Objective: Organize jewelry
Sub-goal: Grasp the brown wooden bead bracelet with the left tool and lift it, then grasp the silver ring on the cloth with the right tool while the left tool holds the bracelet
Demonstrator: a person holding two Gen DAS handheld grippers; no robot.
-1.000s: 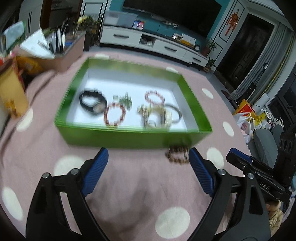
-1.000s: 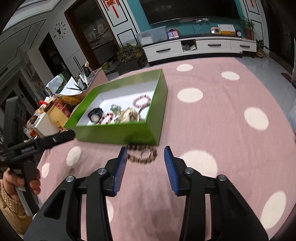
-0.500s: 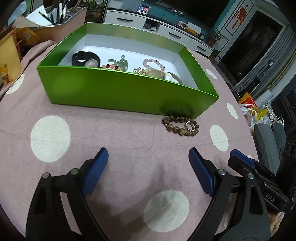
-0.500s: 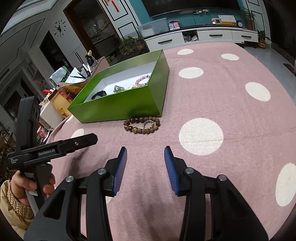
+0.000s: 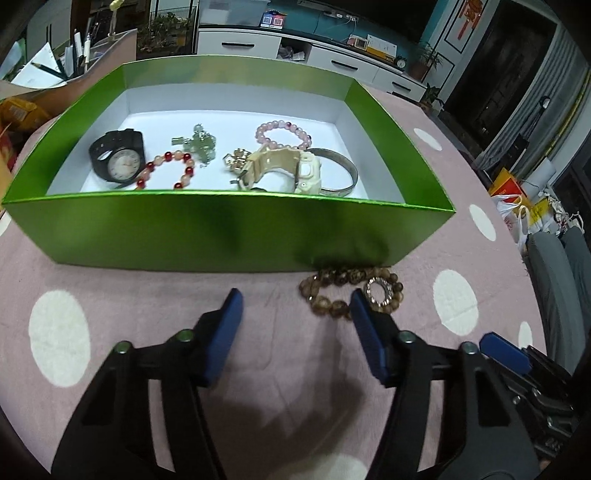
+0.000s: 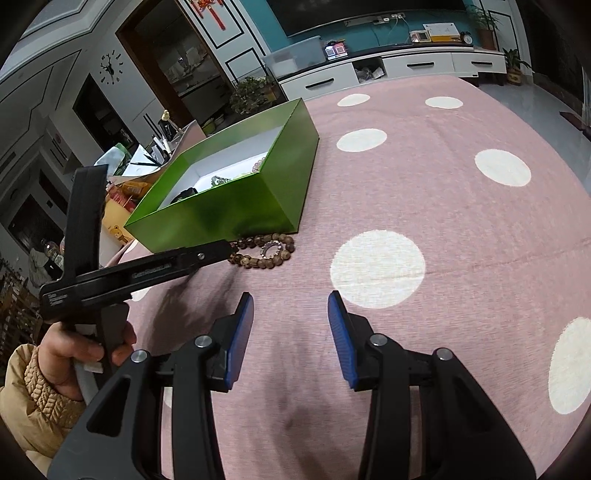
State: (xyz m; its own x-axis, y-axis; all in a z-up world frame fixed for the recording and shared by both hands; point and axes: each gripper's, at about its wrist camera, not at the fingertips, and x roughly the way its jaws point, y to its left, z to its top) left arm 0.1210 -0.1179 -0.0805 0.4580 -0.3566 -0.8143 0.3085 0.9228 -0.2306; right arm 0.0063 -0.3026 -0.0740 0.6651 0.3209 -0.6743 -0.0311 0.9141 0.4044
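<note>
Left gripper point(image 5: 295, 306) approaching brown bead bracelet point(image 5: 351, 291)
Fingers apart, just been closing, nothing between them; shift right to straddle beads beside green box point(image 5: 221, 232).

Teal wall point(image 6: 295, 22), white TV cabinet point(image 6: 406, 68), dark doorway point(image 5: 495, 74).

- The left gripper point(image 6: 231, 254), seen from the right wrist view at centre left, carries pale lettering on its black side; it is too blurred to read.
- The watch point(image 5: 118, 159) dial's numerals are too small to tell.
</note>
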